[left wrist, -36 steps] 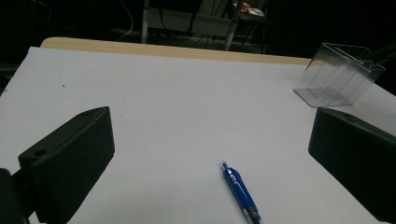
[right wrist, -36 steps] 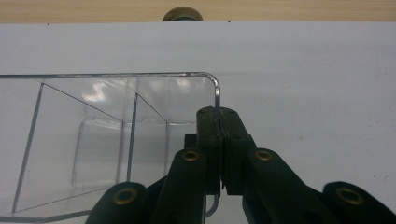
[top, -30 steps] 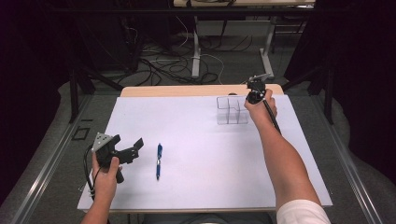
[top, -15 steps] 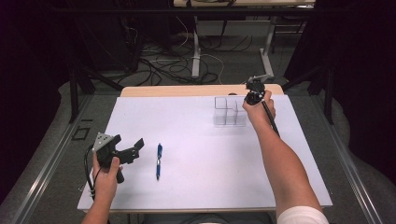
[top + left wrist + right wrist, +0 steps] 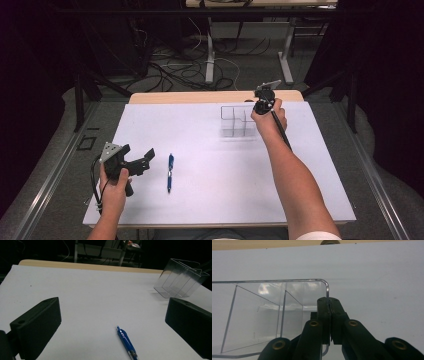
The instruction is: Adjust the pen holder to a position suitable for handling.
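While gripped, organizer (image 5: pixel 237 121) long axis sideways.

I am looking down on a white table (image 5: pixel 210 210). My right gripper (image 5: pixel 263 97) is reaching to the far side, its jaws meeting the right edge of a clear divided organizer (image 5: pixel 238 121). My left gripper (image 5: pixel 135 164) is resting near the front left, jaws spread, pointing toward a blue pen (image 5: pixel 170 172) lying just beside it.
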Action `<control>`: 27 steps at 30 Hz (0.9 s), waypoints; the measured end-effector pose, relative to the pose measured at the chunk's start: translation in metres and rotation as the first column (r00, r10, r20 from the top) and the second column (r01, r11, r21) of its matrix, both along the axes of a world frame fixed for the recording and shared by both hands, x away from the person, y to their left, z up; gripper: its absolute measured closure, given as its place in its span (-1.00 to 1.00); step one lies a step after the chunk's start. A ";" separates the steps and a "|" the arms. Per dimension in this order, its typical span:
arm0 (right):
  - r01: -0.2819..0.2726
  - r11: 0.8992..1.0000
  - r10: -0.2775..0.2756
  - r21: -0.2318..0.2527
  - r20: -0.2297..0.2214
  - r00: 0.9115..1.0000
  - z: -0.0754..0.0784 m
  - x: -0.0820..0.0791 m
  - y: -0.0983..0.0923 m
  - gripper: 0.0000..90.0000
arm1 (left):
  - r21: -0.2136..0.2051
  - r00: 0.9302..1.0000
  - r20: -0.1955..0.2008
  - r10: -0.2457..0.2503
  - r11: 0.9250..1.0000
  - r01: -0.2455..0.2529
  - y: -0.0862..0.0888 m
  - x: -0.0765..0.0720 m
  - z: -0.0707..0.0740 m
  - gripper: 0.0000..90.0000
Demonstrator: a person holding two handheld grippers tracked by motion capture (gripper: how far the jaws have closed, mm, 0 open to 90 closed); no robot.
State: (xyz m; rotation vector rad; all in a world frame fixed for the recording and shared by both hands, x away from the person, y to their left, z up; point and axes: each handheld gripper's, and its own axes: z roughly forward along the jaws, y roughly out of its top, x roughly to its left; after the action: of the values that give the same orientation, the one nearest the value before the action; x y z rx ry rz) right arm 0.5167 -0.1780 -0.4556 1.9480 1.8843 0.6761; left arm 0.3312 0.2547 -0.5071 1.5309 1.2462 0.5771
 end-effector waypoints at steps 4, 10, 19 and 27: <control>-0.009 1.000 0.009 0.015 -0.011 1.000 0.001 -0.003 0.012 0.98 | -0.001 1.000 -0.001 -0.001 1.000 0.001 0.000 0.000 0.000 -1.00; -0.027 0.999 0.027 0.018 -0.021 0.999 0.001 -0.005 0.031 0.98 | 0.006 1.000 -0.001 -0.004 1.000 0.004 0.000 0.000 0.000 -1.00; -0.025 0.999 0.027 0.041 -0.042 0.999 -0.006 -0.006 0.047 0.97 | 0.005 1.000 -0.002 -0.009 1.000 0.009 0.000 0.001 0.000 -1.00; -0.028 0.999 0.029 0.032 -0.055 0.998 -0.008 -0.007 0.056 0.97 | 0.000 1.000 -0.005 -0.010 1.000 0.010 -0.001 0.000 0.000 -1.00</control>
State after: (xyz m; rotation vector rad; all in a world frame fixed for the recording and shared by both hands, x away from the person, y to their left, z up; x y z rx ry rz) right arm 0.5094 -0.1223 -0.4639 1.9822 1.9492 0.6700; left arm 0.3313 0.2539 -0.5074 1.5381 1.2420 0.5672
